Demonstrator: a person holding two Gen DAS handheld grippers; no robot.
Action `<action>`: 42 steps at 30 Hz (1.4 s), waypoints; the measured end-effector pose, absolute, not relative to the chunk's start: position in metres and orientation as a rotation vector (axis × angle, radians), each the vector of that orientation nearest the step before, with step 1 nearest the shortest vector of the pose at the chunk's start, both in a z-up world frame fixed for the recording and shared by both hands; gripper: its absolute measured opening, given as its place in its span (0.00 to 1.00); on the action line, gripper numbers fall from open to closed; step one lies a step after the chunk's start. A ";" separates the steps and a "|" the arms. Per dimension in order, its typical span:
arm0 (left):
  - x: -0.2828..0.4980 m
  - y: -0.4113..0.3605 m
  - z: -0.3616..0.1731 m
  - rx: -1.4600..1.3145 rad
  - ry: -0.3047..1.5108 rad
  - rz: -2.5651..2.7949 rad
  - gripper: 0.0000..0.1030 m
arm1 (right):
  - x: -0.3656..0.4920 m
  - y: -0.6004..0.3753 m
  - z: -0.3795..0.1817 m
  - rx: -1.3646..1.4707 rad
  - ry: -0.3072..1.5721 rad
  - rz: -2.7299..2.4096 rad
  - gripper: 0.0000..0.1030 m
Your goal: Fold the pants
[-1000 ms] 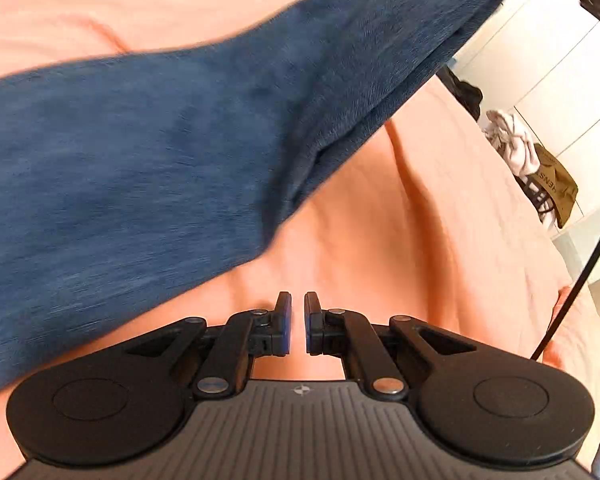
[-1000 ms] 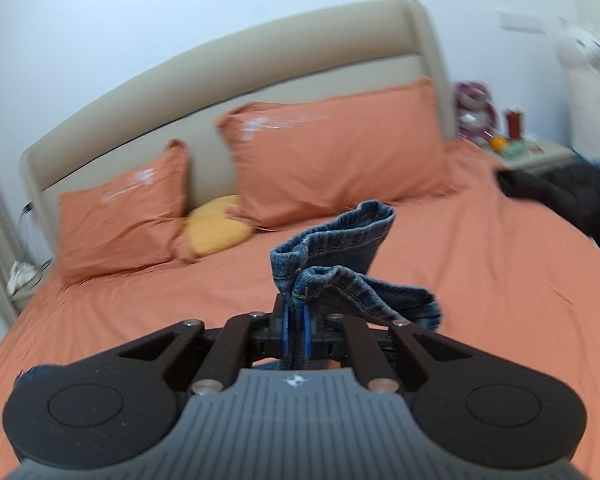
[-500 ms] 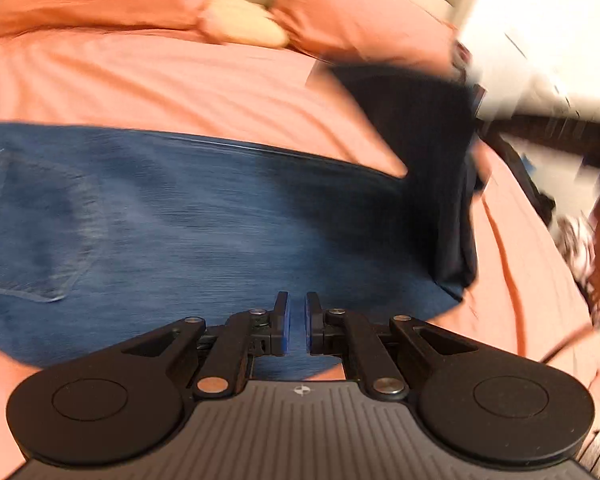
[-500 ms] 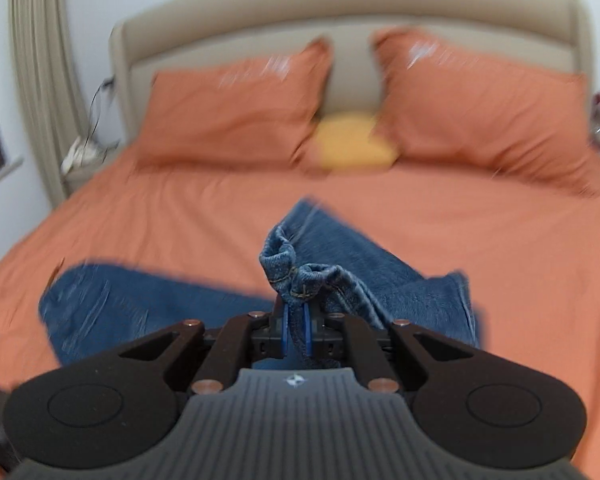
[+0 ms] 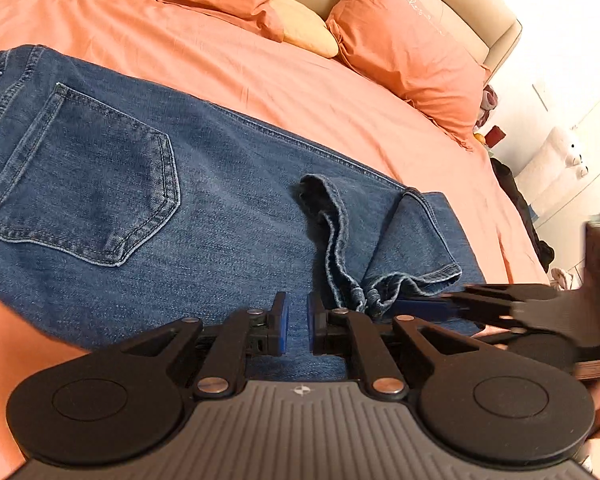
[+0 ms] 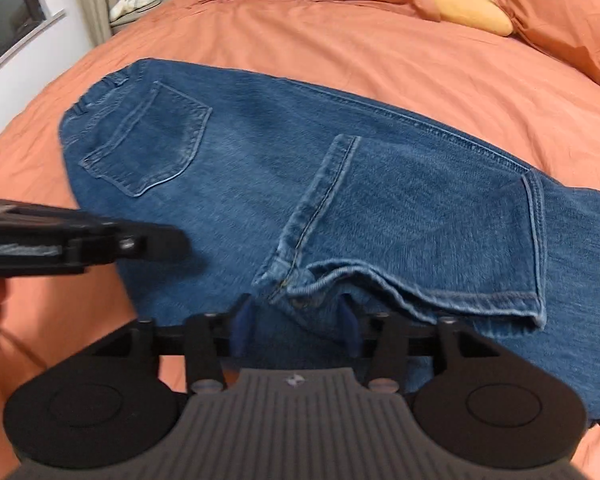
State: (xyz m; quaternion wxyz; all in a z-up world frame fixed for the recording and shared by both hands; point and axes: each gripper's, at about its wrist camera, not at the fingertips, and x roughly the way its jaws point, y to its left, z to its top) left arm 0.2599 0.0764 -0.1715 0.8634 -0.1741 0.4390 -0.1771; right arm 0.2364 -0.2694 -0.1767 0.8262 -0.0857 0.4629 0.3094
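Blue jeans (image 5: 148, 184) lie flat on the orange bed, back pocket (image 5: 96, 184) up, waistband at the left. The leg ends (image 5: 404, 248) are folded back over the thighs, hems bunched at the near edge. In the right wrist view the jeans (image 6: 260, 160) fill the middle, with the folded hems (image 6: 420, 280) just ahead of my right gripper (image 6: 296, 332), which is open and empty. My left gripper (image 5: 294, 322) hovers over the near edge of the denim, jaws nearly together with a narrow gap, holding nothing. The right gripper also shows at the right in the left wrist view (image 5: 432, 304).
Orange sheet (image 5: 260, 60) covers the bed. Orange pillows (image 5: 400, 28) and a yellow cushion (image 5: 304, 28) lie by the beige headboard. Dark clothes (image 5: 520, 208) lie at the bed's right edge. A nightstand (image 6: 136, 4) with white items stands at the left.
My right gripper carried the leg hems over the thighs, lowered them and opened, letting go. The left wrist view swung from the lifted leg to the flat jeans.
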 end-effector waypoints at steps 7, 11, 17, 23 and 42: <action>0.285 0.058 -0.162 -0.372 0.900 -0.387 0.22 | 0.241 -0.323 -0.154 -0.329 0.945 0.583 0.45; 0.305 0.048 -0.169 -0.454 0.894 -0.393 0.26 | 0.264 -0.351 -0.166 -0.420 0.977 0.479 0.38; 0.314 0.041 -0.187 -0.446 0.879 -0.382 0.32 | 0.284 -0.355 -0.188 -0.467 0.990 0.523 0.20; 0.322 0.048 -0.190 -0.458 0.843 -0.394 0.38 | 0.291 -0.326 -0.165 -0.435 0.863 0.684 0.11; 0.328 0.058 -0.191 -0.597 0.871 -0.551 0.71 | 0.311 -0.321 -0.141 -0.269 0.838 0.551 0.19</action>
